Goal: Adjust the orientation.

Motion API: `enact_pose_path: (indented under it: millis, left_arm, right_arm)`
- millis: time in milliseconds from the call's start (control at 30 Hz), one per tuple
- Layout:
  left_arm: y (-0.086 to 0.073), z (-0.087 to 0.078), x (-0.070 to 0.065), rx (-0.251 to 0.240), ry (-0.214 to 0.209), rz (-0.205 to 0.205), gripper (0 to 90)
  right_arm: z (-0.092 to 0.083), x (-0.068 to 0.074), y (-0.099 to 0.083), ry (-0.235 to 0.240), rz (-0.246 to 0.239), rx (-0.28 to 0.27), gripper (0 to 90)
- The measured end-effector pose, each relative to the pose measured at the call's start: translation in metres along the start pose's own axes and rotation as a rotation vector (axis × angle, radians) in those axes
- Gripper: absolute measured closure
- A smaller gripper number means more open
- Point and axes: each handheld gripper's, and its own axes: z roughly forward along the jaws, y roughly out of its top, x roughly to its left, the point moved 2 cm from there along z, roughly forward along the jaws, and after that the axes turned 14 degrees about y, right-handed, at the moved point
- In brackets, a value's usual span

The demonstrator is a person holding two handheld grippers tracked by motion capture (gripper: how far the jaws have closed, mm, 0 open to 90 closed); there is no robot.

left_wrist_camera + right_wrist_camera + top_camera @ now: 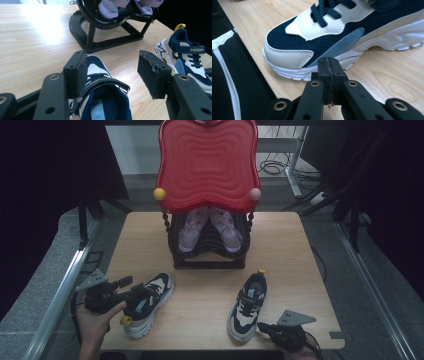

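L gripper (134,296) is spread wide over the left sneaker (148,303) at the table's (210,285) front-left; in the left gripper view one pad (81,75) sits against the shoe's strap/tongue side, the other pad (150,72) hangs apart over bare wood, so nothing is clamped, jaws released. A hand (95,320) grips its body from below. R gripper (329,72) has jaws pressed flat together w/ nothing between them, tips just beside the white sole edge near the toe of the right sneaker (342,32); can't tell if touching. In the high view that sneaker (248,306) lies front-right, toe toward the person, yellow heel loop away. Black shoe rack (210,255) stands mid-table at the back, w/ a pair of pale purple shoes (210,227) on it, under a red wavy tray top (207,165).
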Motion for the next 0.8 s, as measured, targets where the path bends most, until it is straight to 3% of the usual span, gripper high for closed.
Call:
enact_pose_path:
  millis: [400, 800]
  left_arm:
    - [-0.002, -0.001, 0.000, 0.000, -0.003, -0.008, 41.2]
    - [-0.003, 0.001, -0.002, 0.003, -0.024, -0.025, 40.4]
  right_arm:
    - [0.004, -0.001, 0.003, -0.001, -0.008, 0.004, 88.7]
    - [0.019, 0.004, 0.012, 0.031, -0.031, 0.022, 88.7]
